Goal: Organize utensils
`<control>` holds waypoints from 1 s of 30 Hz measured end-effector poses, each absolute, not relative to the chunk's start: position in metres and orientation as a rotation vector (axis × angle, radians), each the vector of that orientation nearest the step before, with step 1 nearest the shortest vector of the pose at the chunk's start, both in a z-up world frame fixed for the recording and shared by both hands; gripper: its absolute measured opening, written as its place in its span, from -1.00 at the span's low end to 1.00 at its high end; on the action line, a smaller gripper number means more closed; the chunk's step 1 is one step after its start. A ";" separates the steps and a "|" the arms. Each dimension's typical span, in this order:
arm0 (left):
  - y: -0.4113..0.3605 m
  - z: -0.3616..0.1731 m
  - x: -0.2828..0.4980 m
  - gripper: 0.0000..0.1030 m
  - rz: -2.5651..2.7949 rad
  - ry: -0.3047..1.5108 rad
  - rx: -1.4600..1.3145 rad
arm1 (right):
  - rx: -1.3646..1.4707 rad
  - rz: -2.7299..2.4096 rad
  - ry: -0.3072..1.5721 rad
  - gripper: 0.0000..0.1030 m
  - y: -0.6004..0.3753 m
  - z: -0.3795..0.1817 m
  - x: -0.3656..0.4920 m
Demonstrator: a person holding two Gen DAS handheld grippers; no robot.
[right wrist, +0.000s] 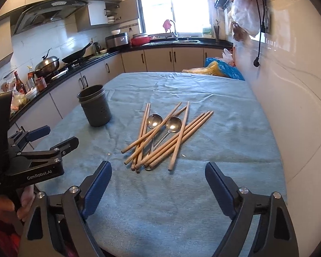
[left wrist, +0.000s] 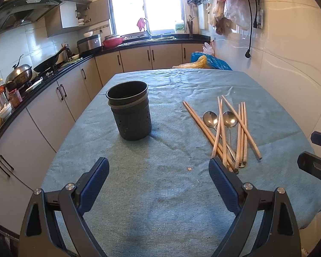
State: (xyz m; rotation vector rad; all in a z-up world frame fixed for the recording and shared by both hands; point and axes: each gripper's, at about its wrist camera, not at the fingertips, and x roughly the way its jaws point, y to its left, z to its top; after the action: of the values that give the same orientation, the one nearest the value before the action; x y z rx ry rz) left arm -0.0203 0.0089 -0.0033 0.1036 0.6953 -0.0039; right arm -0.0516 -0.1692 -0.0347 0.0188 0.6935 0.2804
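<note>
Nearest the left wrist camera, the left gripper (left wrist: pixel 158 168) stands with its jaws wide and nothing between them, over bare blue cloth (left wrist: pixel 160 203). From it the dark utensil holder (left wrist: pixel 131 111) stands upright at about eleven o'clock, and looks empty from this angle. At about one o'clock, just past the gripper's right finger, lies the heap of chopsticks (left wrist: pixel 222 132), their long axes running mostly away from the camera, with two spoons (left wrist: pixel 219 118) among them.

Closest to the right wrist camera, the right gripper (right wrist: pixel 158 170) is also spread wide and empty. Here the chopsticks (right wrist: pixel 164 139) lie straight ahead at twelve o'clock, near ends just beyond the fingertips, fanned toward one o'clock, over the spoons (right wrist: pixel 163 123). The holder (right wrist: pixel 95 108) sits at ten o'clock, well apart. I judge the right hand nearer the heap, so it suits the first pick.
</note>
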 end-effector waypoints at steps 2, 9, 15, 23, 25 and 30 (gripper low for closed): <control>0.009 -0.003 -0.021 0.81 -0.004 0.694 0.103 | 0.014 0.287 0.693 0.77 -0.167 -0.036 -0.051; 0.010 -0.003 -0.020 0.81 -0.002 0.699 0.104 | 0.013 0.313 0.697 0.70 -0.165 -0.037 -0.048; 0.010 -0.004 -0.019 0.81 -0.007 0.702 0.103 | 0.016 0.325 0.701 0.63 -0.164 -0.038 -0.047; 0.009 -0.004 -0.020 0.81 -0.005 0.698 0.107 | 0.017 0.350 0.701 0.55 -0.162 -0.037 -0.049; 0.008 -0.004 -0.020 0.81 -0.006 0.697 0.108 | 0.015 0.359 0.700 0.53 -0.161 -0.037 -0.049; 0.007 -0.004 -0.021 0.81 -0.012 0.697 0.111 | 0.011 0.400 0.706 0.37 -0.161 -0.034 -0.048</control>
State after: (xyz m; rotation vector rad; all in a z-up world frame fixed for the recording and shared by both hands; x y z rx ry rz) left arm -0.0205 0.0070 -0.0037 0.1112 0.6971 -0.0119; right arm -0.0478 -0.1608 -0.0335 0.0114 0.7065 0.3997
